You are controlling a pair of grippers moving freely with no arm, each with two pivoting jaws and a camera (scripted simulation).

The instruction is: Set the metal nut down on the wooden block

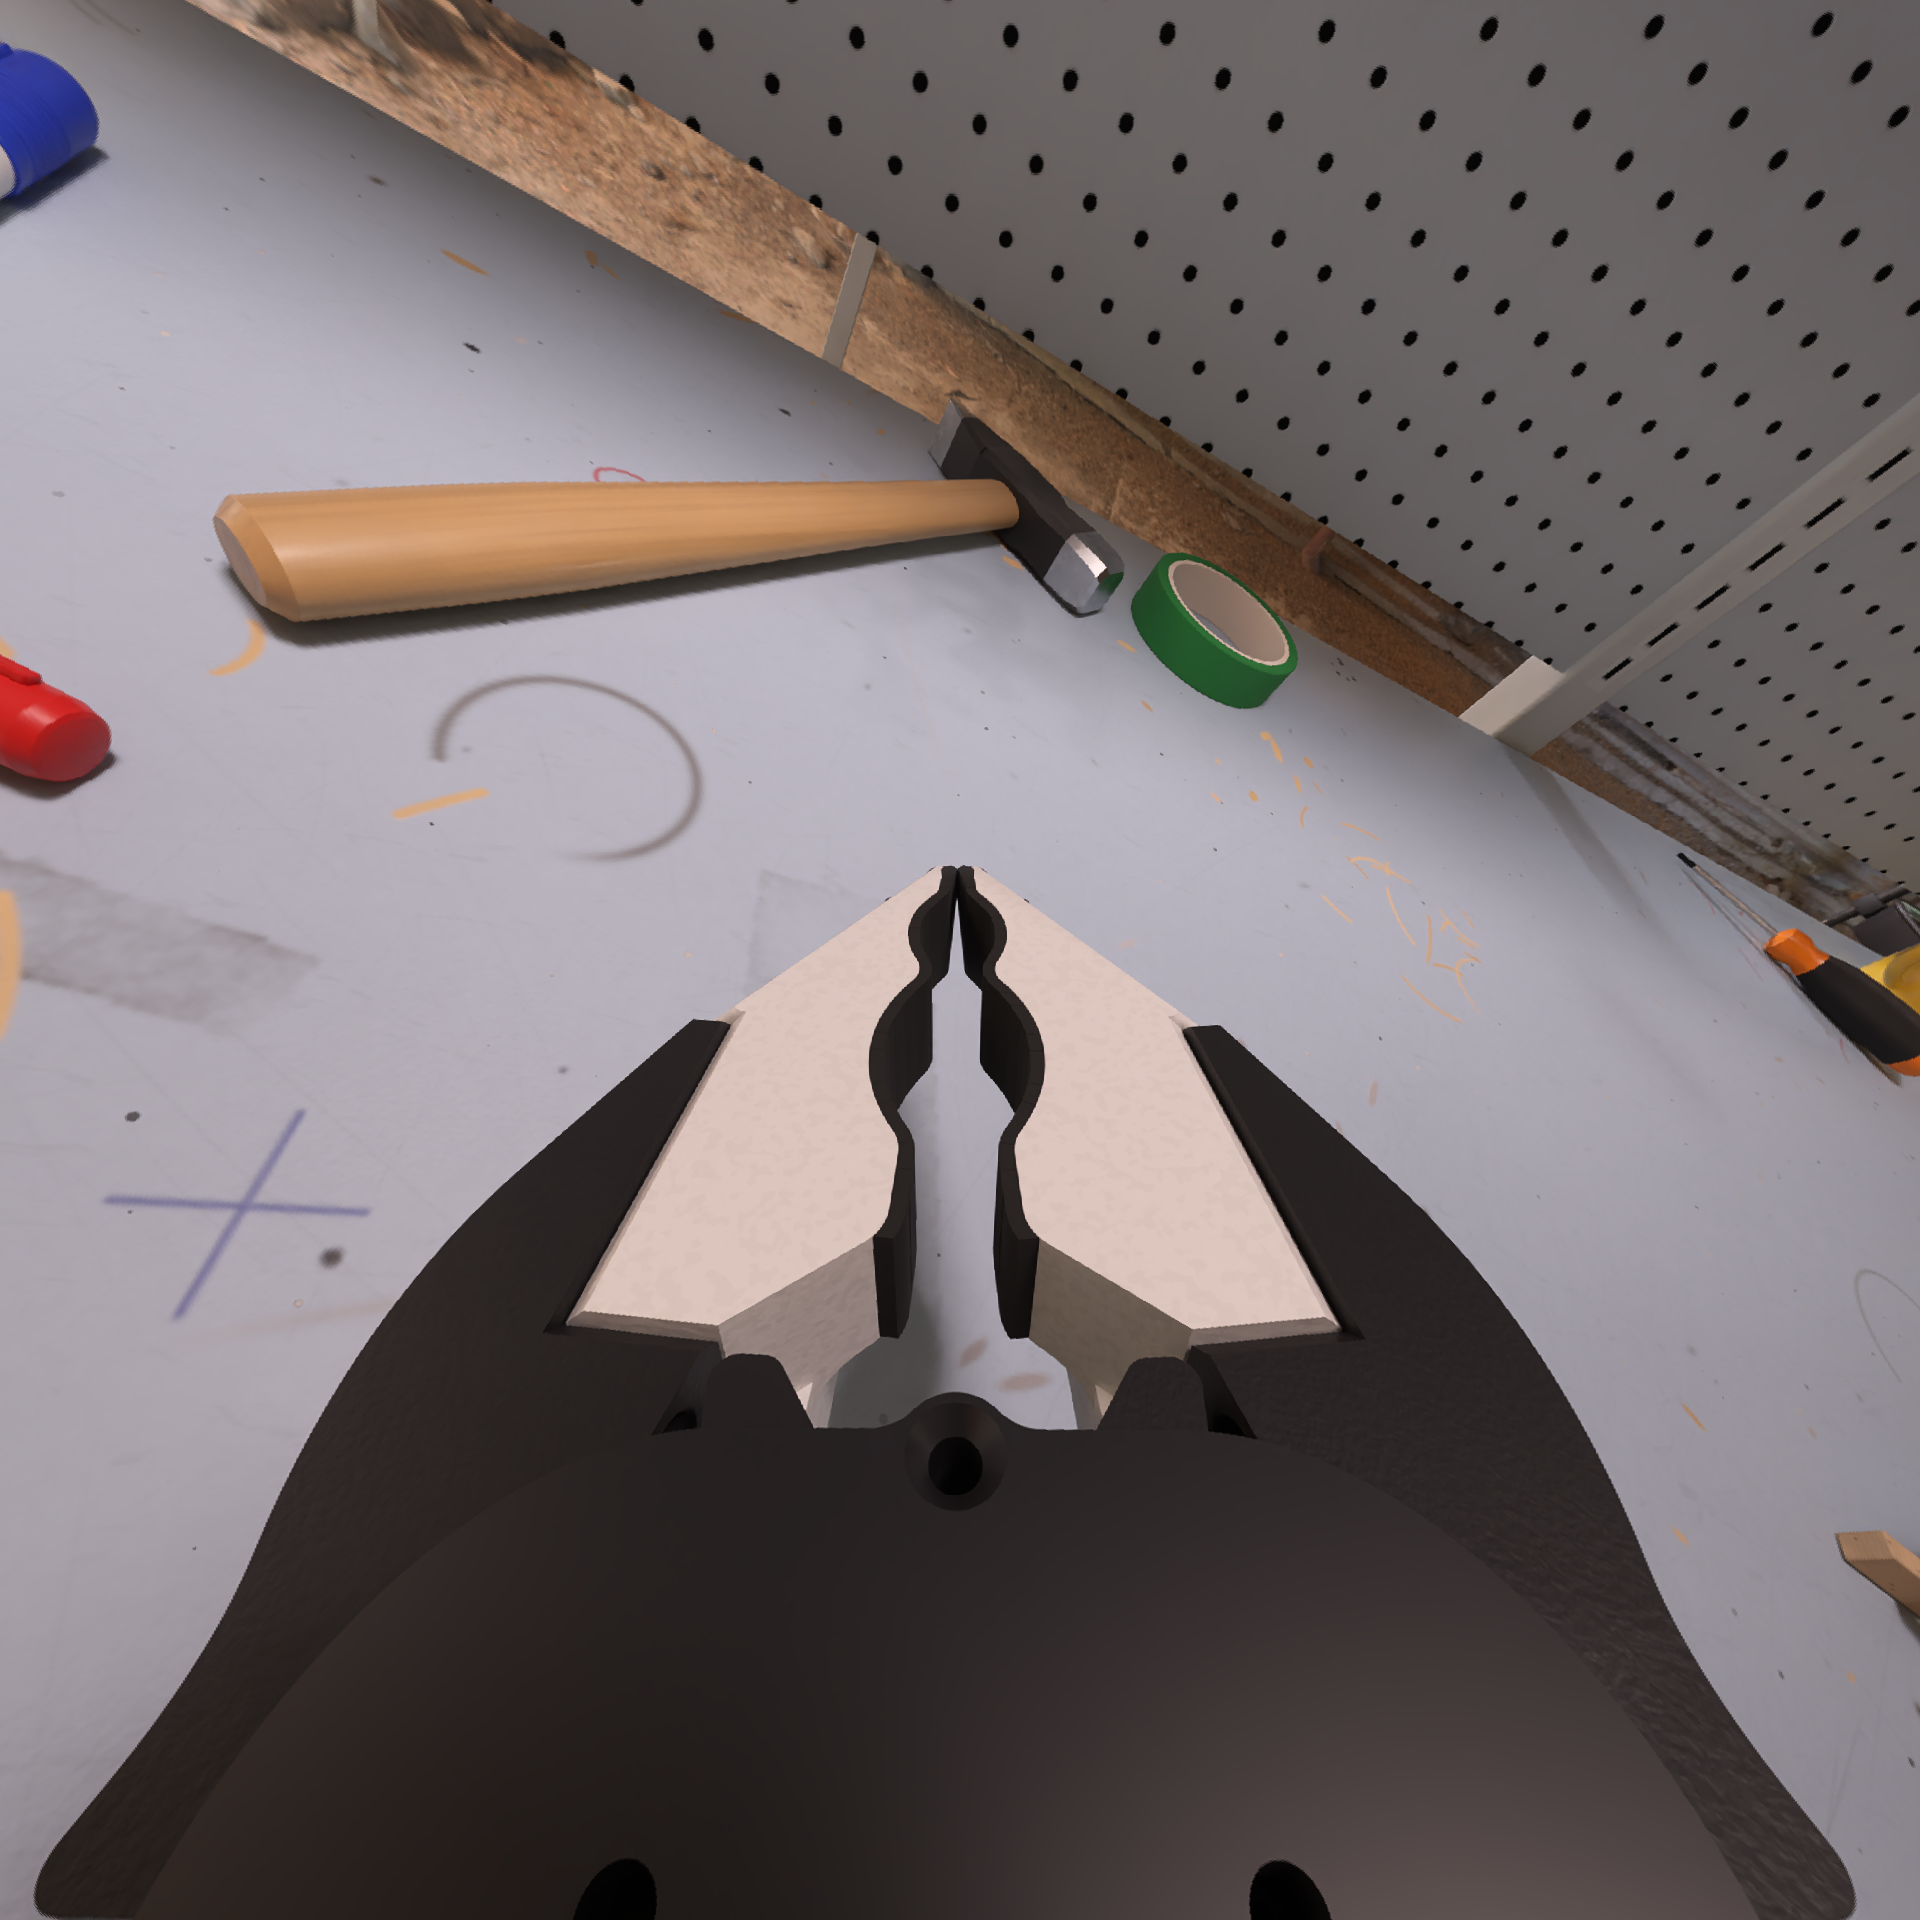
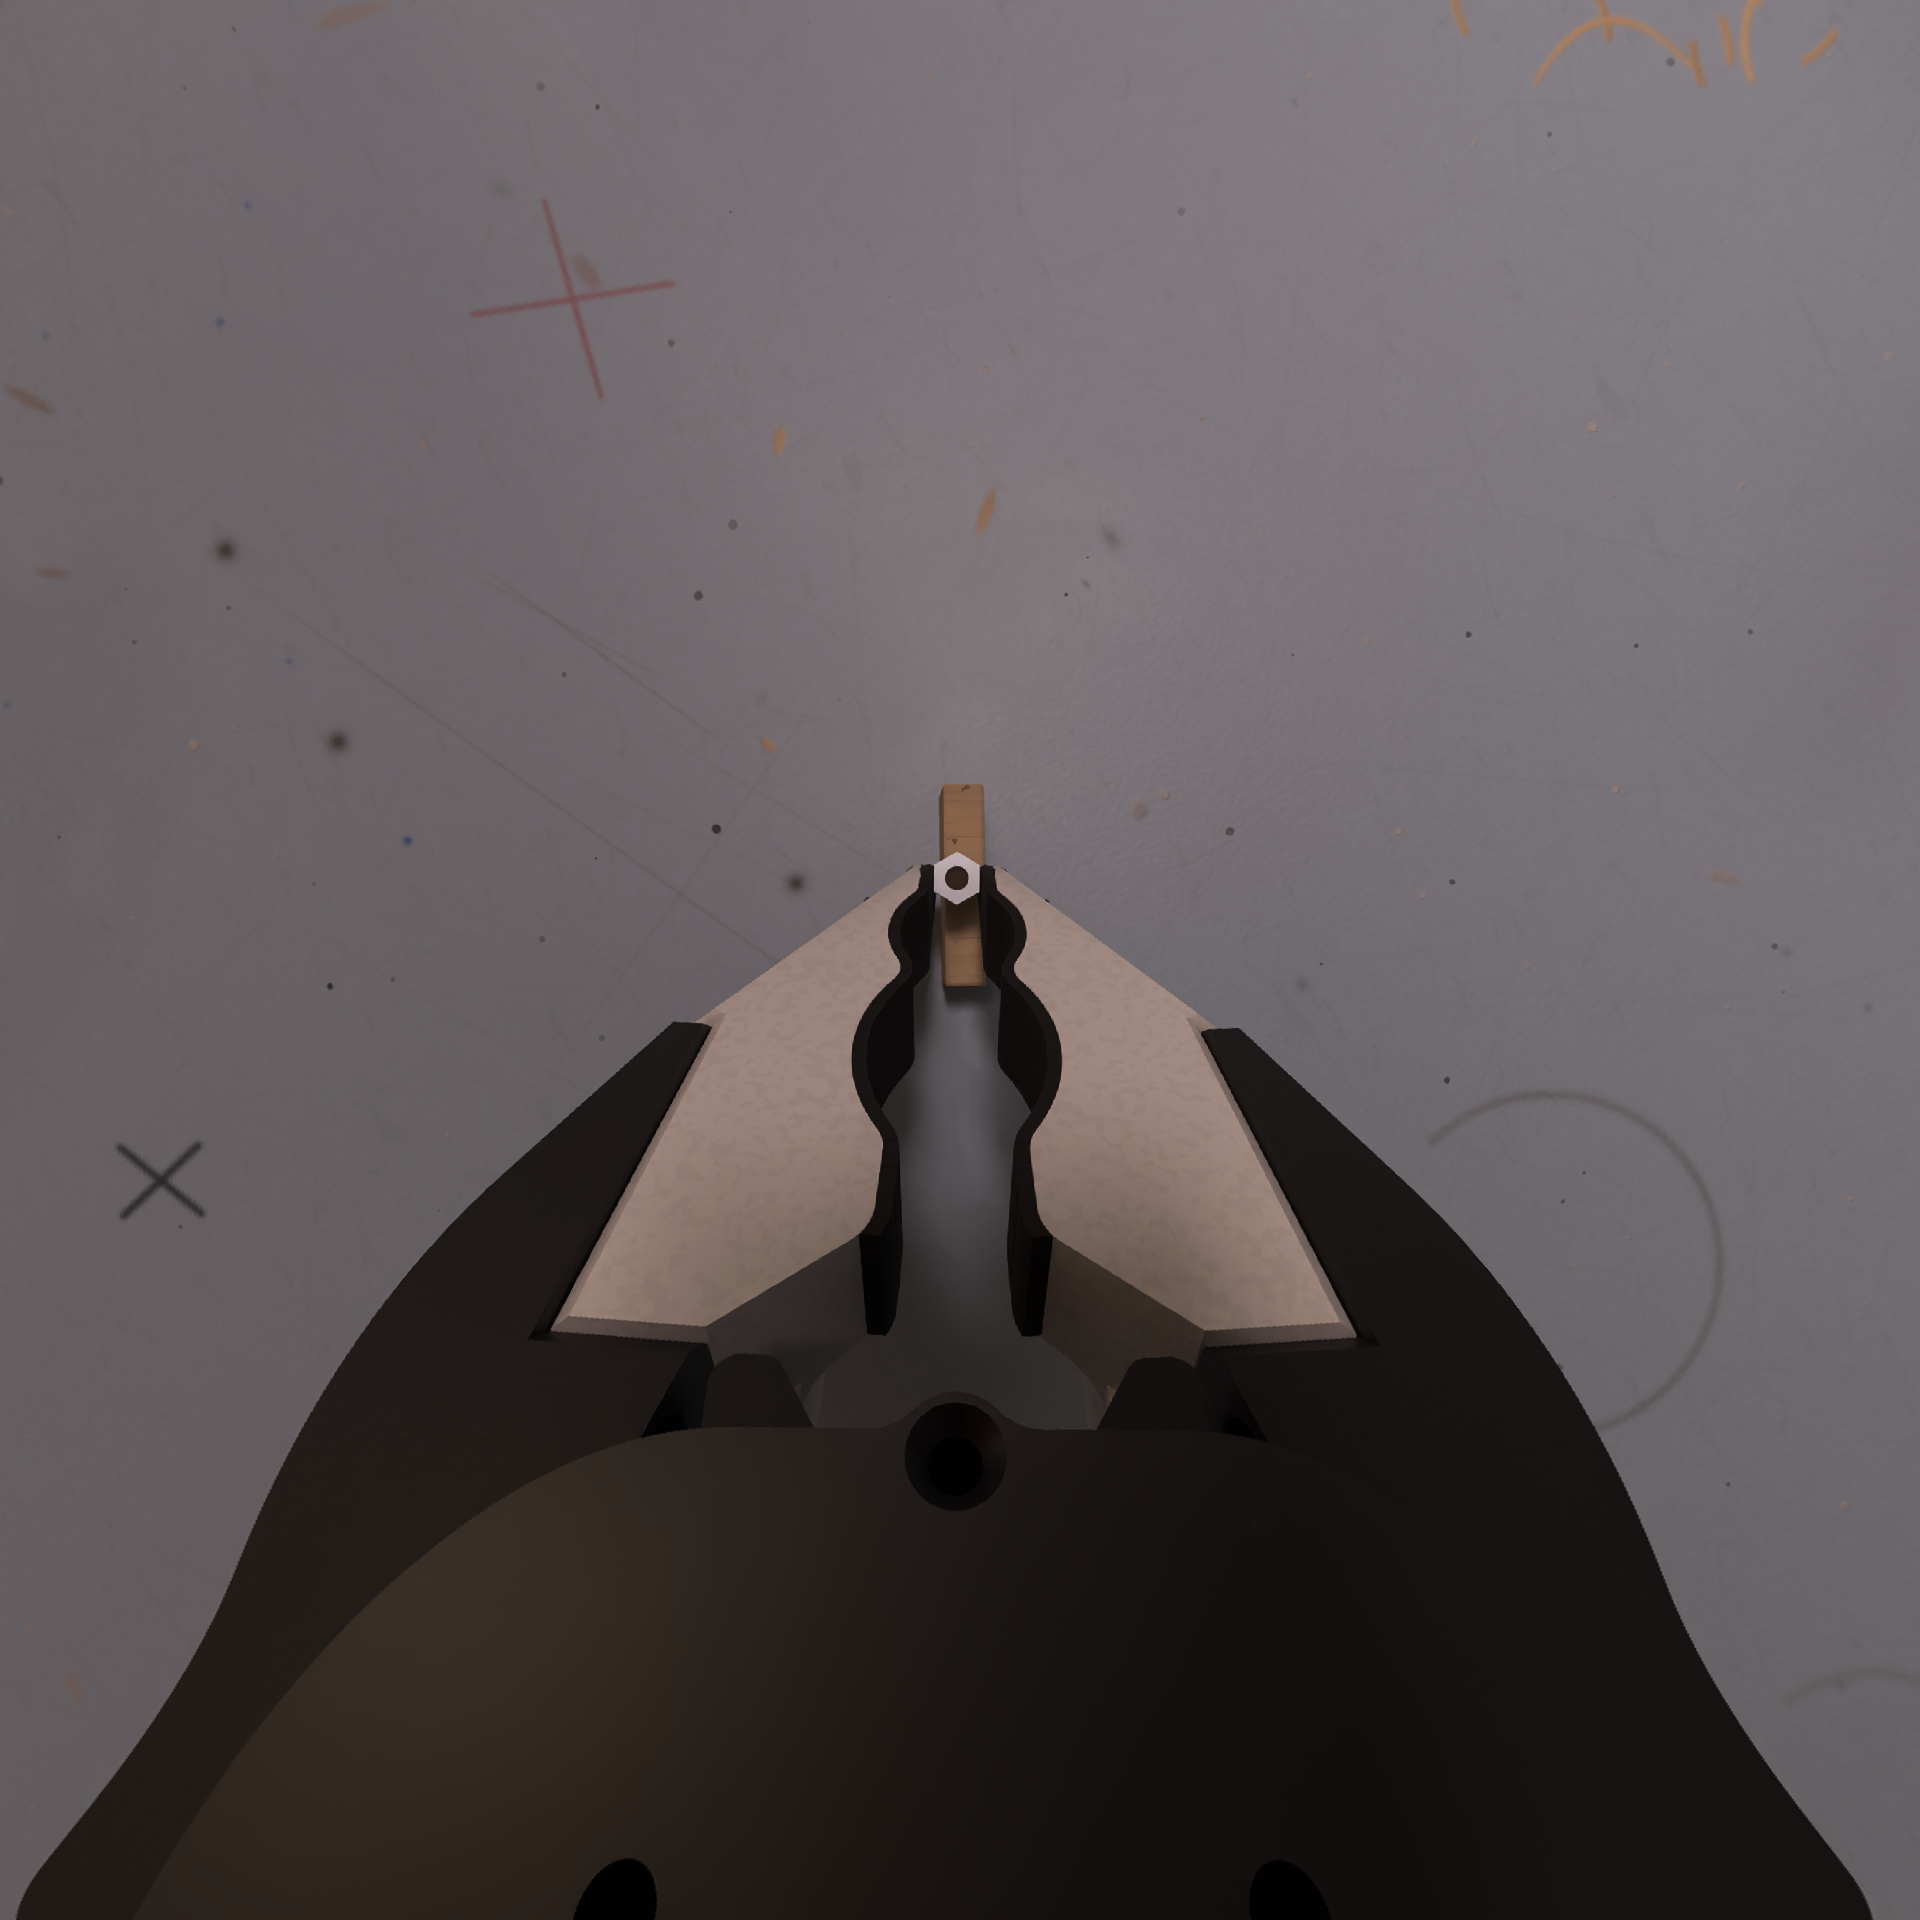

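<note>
In the right wrist view a small silver hexagonal metal nut sits between the tips of my right gripper, which is shut on it. Directly below it lies a narrow wooden block, seen from above on the grey bench; the nut lines up over the block's middle. I cannot tell whether the nut touches the block. My left gripper is shut and empty, above the bench. A corner of the wooden block shows at the right edge of the left wrist view.
A wooden-handled hammer and a green tape roll lie by the wooden rail under the pegboard. A red object and a blue object sit at left, an orange-black screwdriver at right.
</note>
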